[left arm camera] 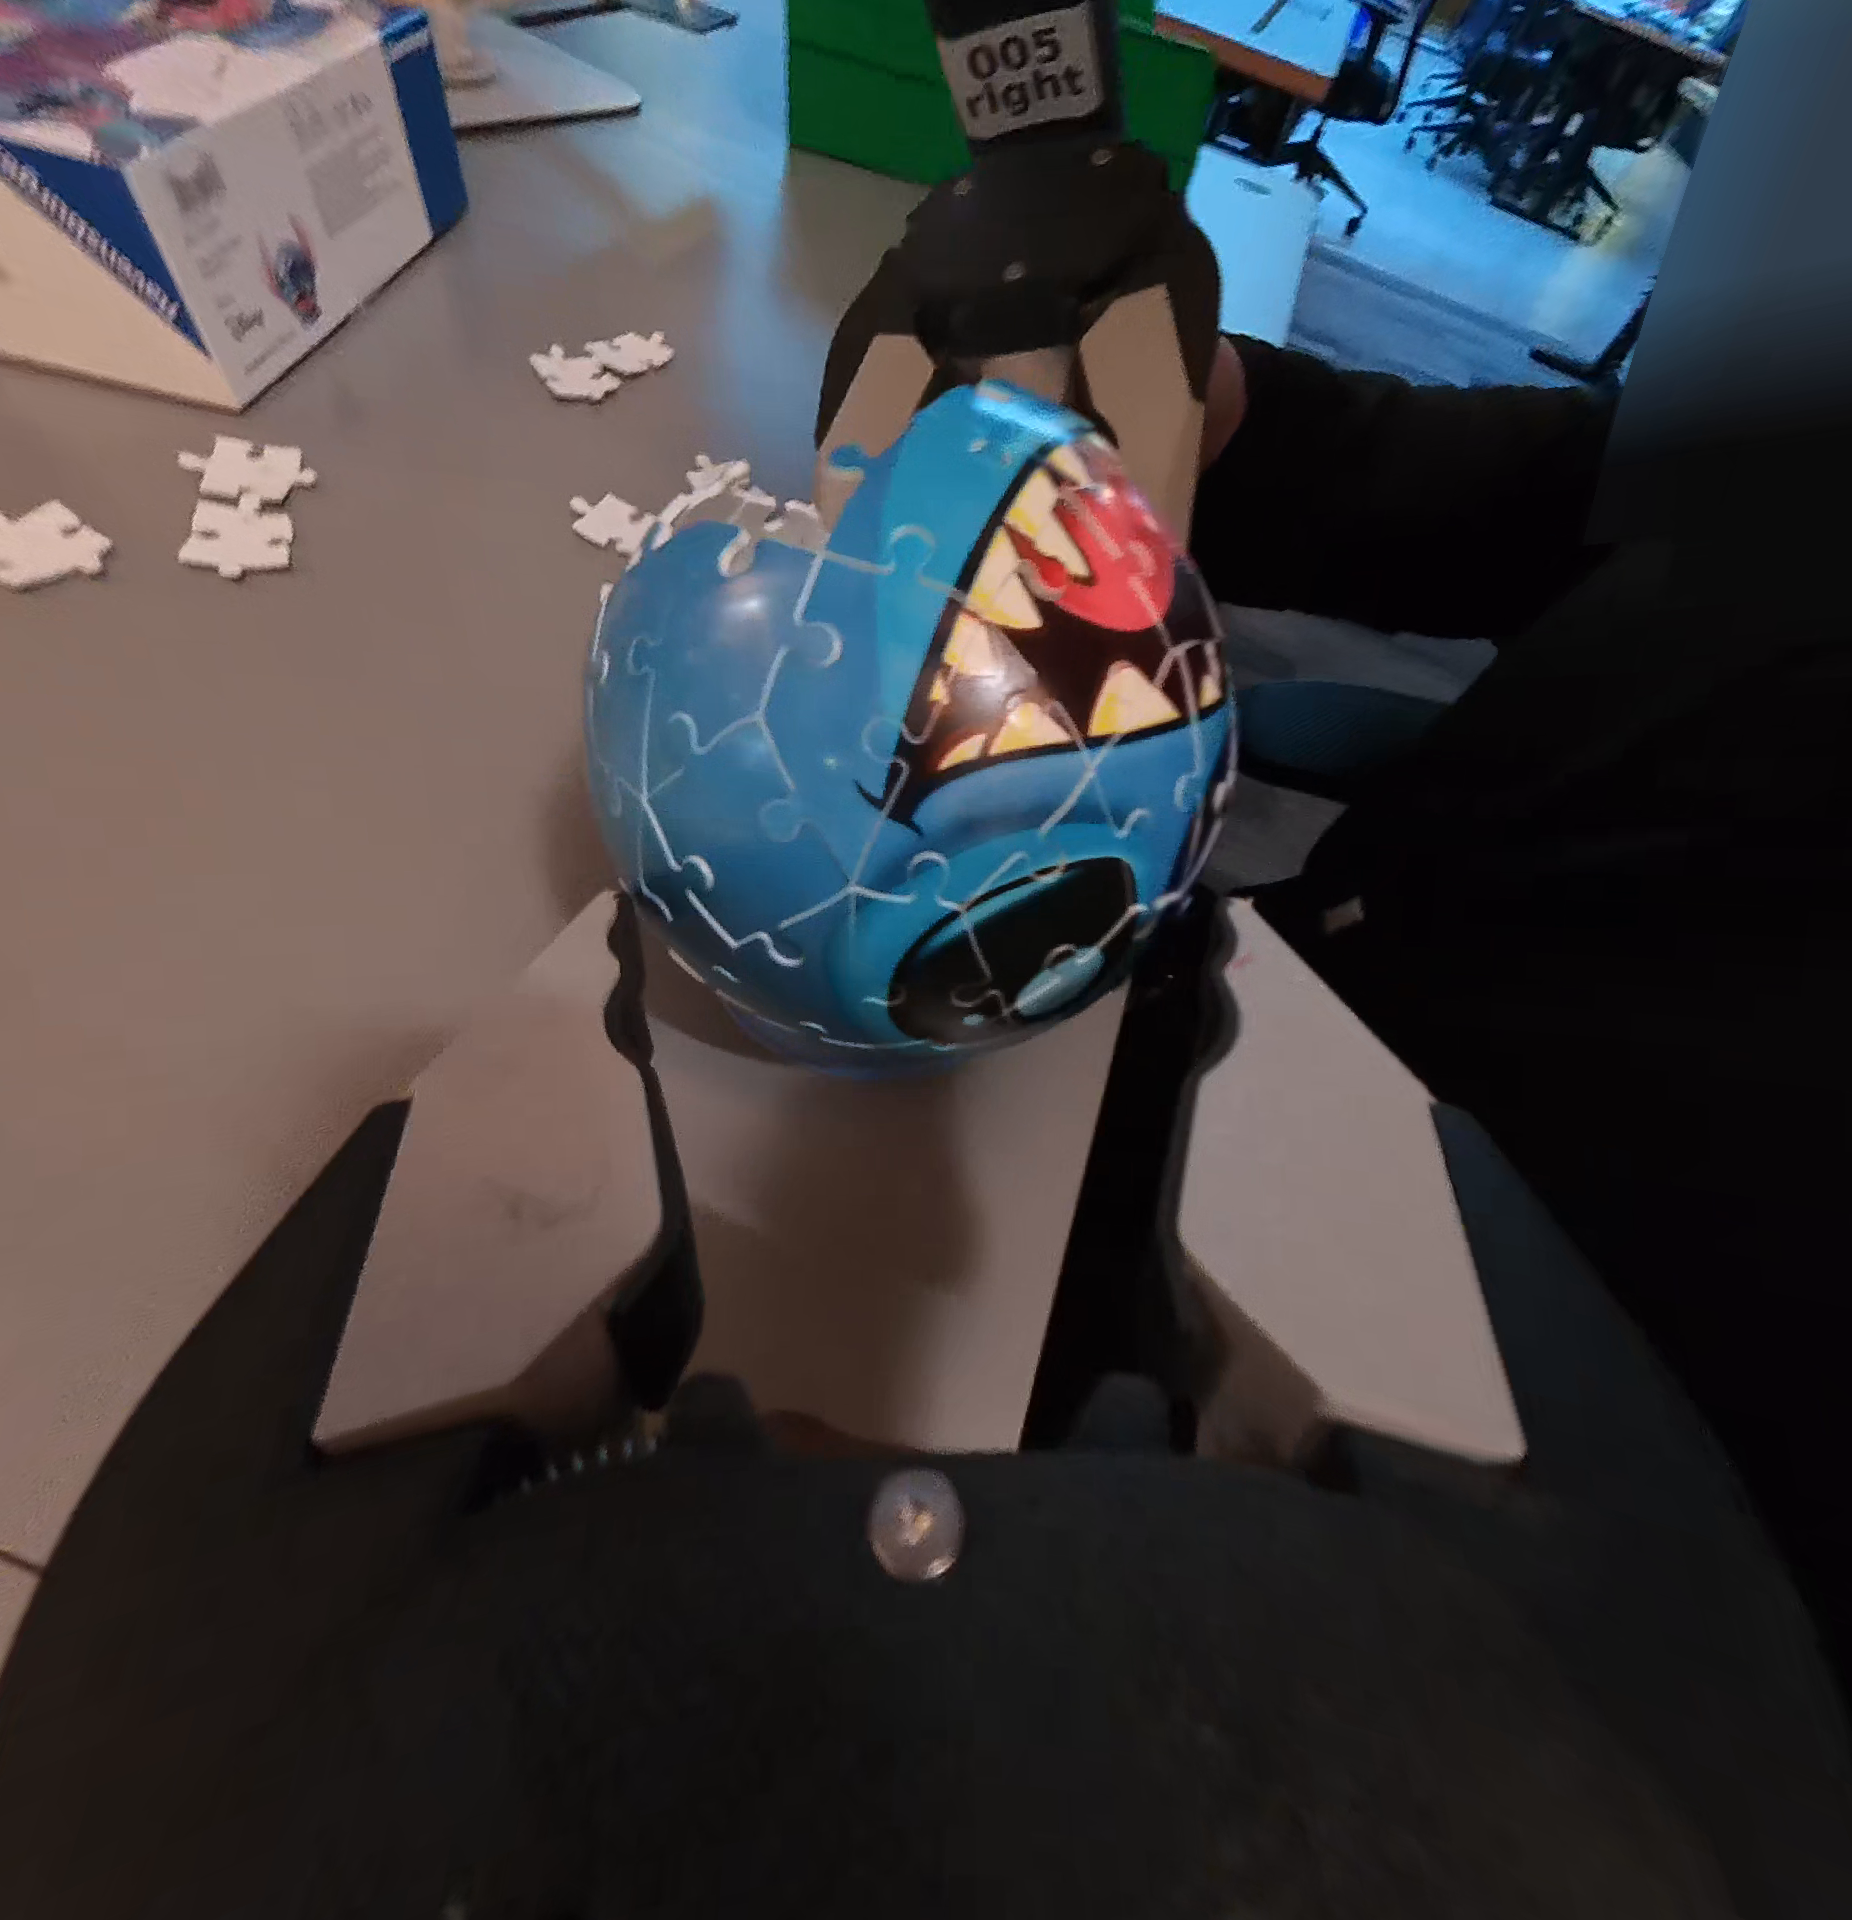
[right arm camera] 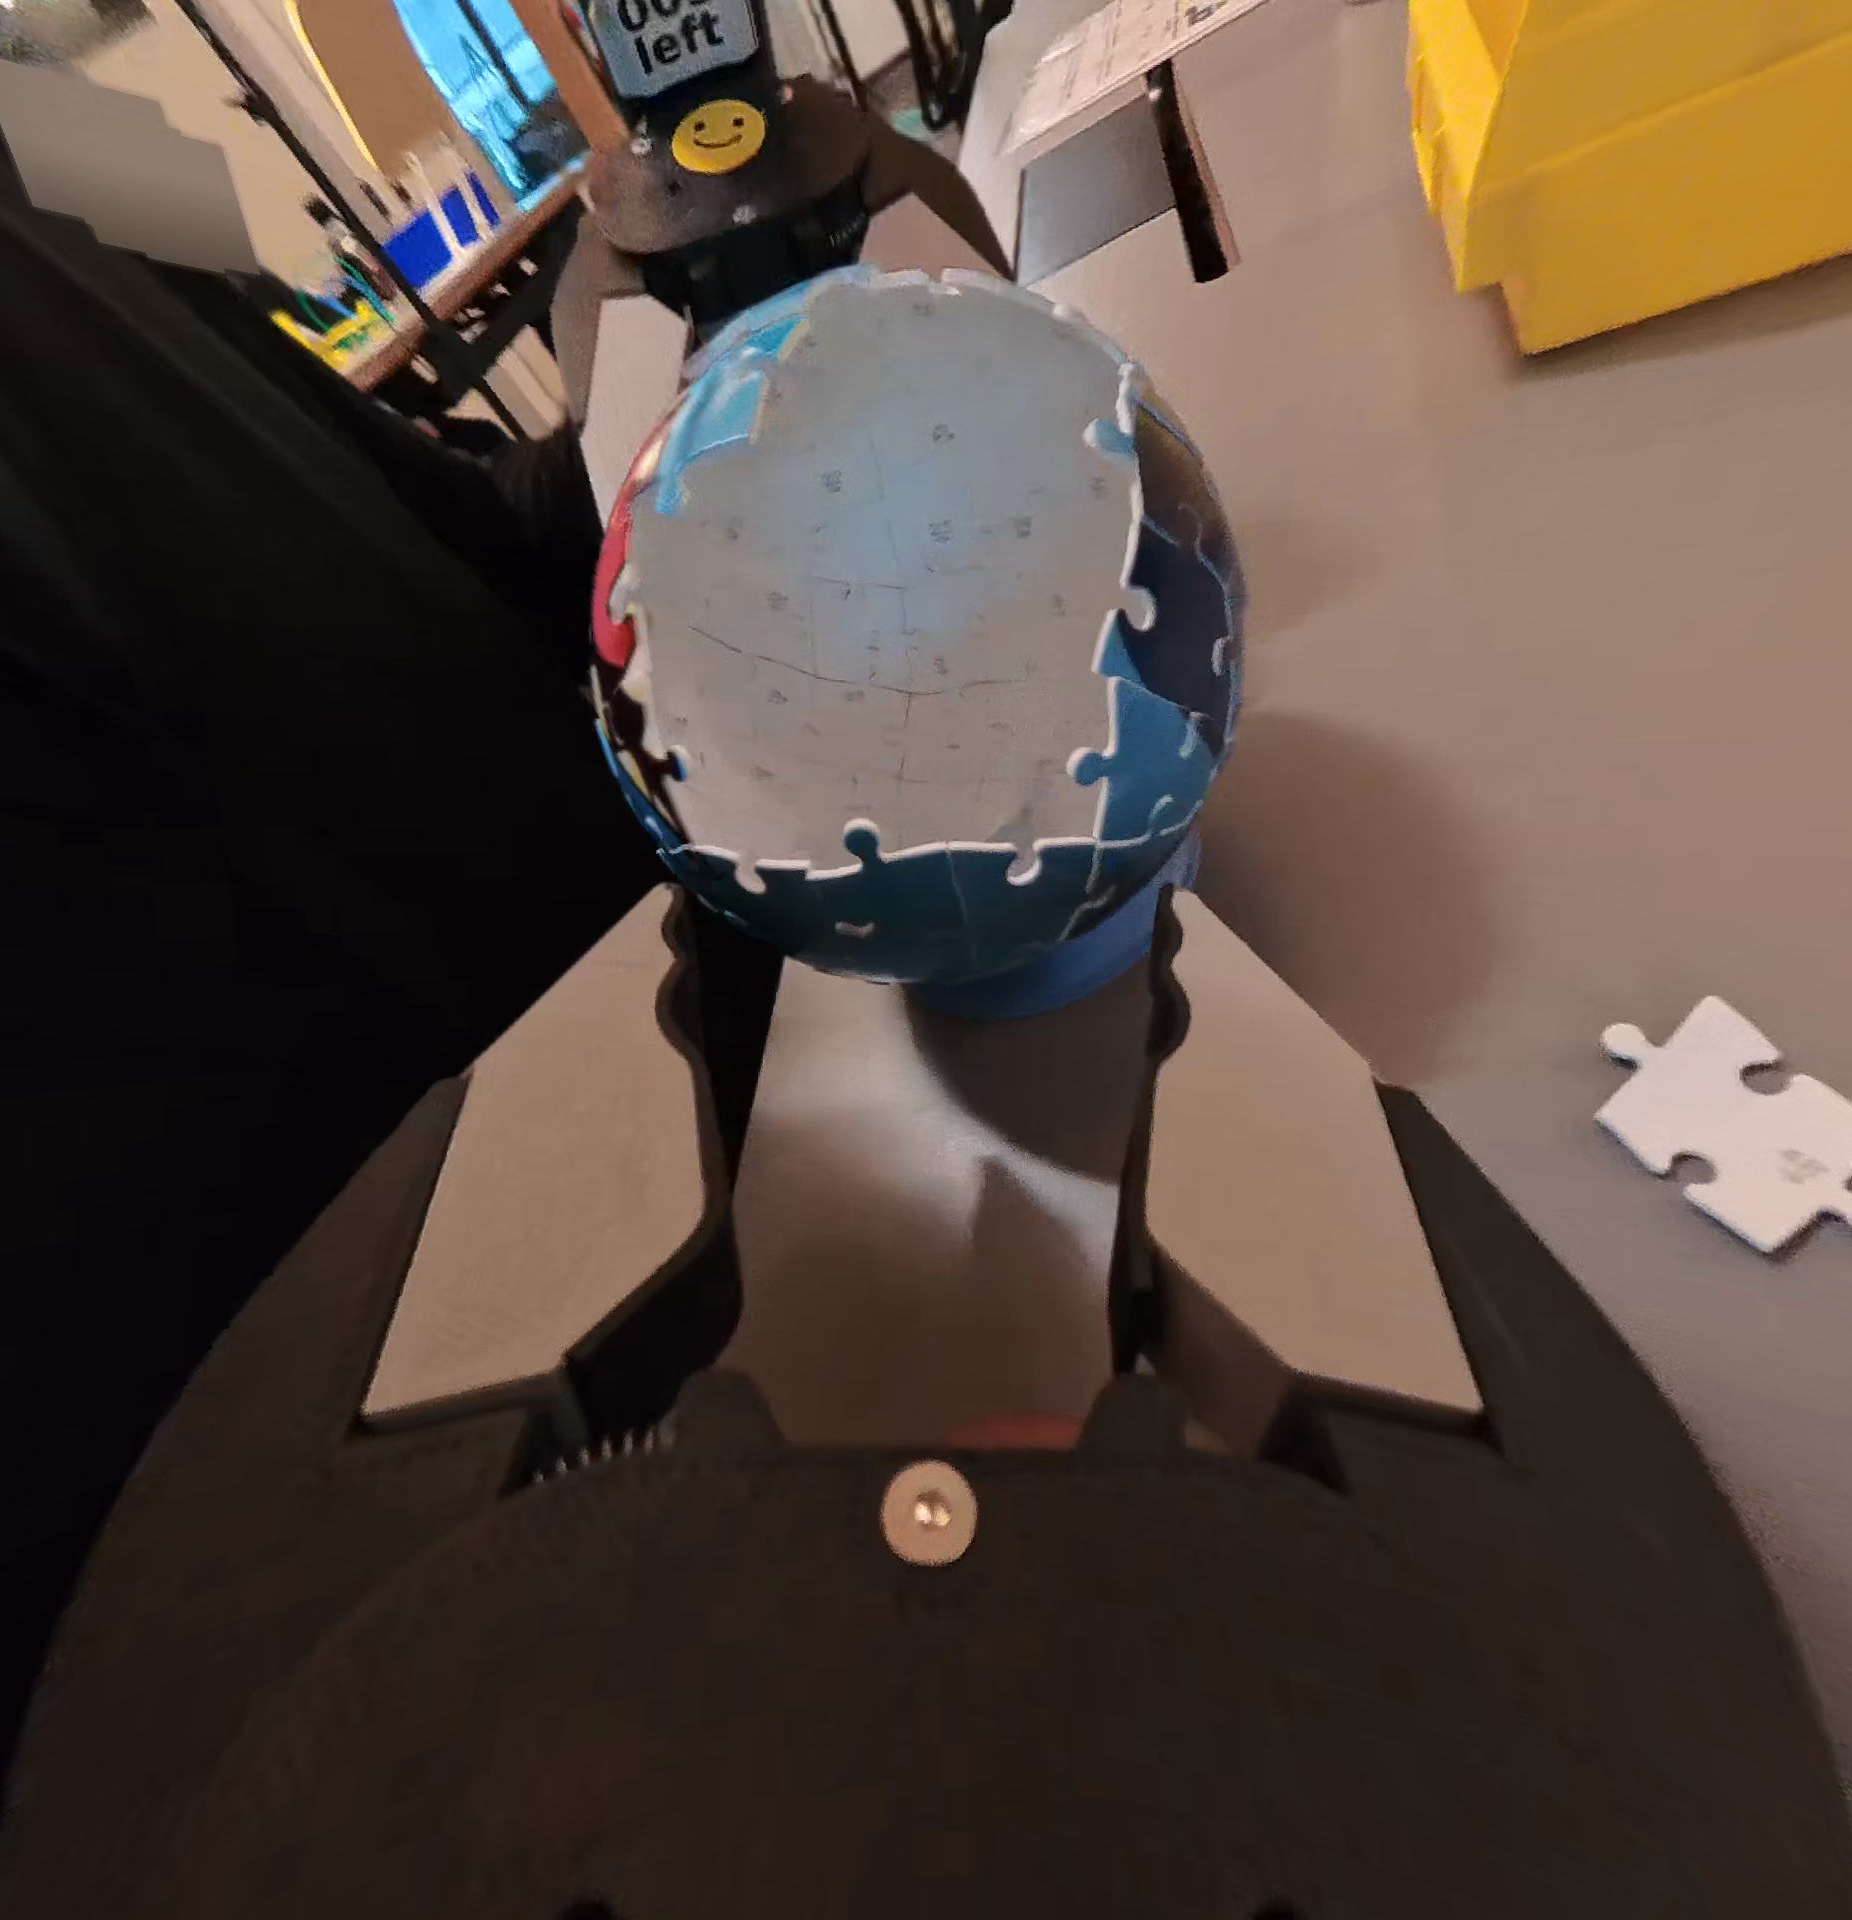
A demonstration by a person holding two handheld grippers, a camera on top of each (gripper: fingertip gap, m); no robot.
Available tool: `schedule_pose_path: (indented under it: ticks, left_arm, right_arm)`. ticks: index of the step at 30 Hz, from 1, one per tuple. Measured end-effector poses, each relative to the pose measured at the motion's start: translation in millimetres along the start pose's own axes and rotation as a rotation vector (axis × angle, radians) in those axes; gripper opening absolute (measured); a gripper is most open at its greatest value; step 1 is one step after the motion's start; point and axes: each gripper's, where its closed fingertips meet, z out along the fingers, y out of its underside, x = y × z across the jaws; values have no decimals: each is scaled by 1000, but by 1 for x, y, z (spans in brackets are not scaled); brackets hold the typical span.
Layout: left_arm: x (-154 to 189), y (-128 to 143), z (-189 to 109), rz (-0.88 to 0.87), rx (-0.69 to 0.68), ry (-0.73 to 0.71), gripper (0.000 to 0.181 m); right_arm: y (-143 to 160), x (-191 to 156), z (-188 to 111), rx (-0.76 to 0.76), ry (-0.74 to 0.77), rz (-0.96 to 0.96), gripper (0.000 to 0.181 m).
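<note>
My left fingers clasp the near side of the blue puzzle ball, held above the grey table. My right fingers grip its opposite, open side. Beyond the ball lie loose white pieces, then the puzzle box.

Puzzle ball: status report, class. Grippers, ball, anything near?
Left gripper shut on ball. Right gripper shut on it opposite. Ball unfinished, white inside showing. Loose pieces, box on table.
</note>
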Motion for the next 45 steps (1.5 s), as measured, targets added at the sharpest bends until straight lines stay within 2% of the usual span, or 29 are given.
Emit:
schedule_pose_path:
  ticks: [4, 9, 13, 15, 18, 22, 25, 27, 29, 34, 37, 43, 45]
  left_arm:
    - [-3, 4, 7, -24, -29, -8, 105]
    - [-6, 5, 6, 40, -20, -20, 106]
    - [-6, 7, 5, 25, -5, 4, 106]
    - [-8, 15, 5, 52, -19, -1, 103]
    - [-13, 27, 0, 117, -37, -37, 103]
    - [-19, 13, -27, 129, 121, -43, 90]
    - [-41, -2, -43, 133, 242, -138, 78]
    - [-52, -13, -56, 108, 344, -191, 76]
    - [-65, -20, -68, 55, 428, -228, 80]
    - [-90, -24, -71, 73, 428, -367, 77]
    - [-95, -21, -67, 24, 399, -334, 90]
    - [-88, -24, -69, 86, 420, -349, 100]
    - [-90, -24, -68, 93, 411, -384, 104]
  right_arm:
    - [-1, 2, 6, -27, -44, 21, 88]
    - [-1, 3, 8, -46, 5, -44, 88]
    - [2, 3, 9, -39, 30, -61, 85]
    - [8, 3, 5, -63, 58, -104, 78]
    - [14, 5, -9, -96, 112, -228, 83]
    - [19, 27, -33, -110, 197, -311, 88]
    - [-4, 43, -56, 33, 260, -302, 88]
    - [-8, 59, -71, 62, 352, -321, 89]
    - [-12, 71, -79, 81, 418, -341, 86]
    - [-7, 82, -71, 5, 415, -318, 91]
    - [-9, 83, -73, 12, 456, -358, 92]
    - [-9, 94, -78, 2, 549, -340, 102]
    - [-4, 97, -85, -14, 604, -332, 100]
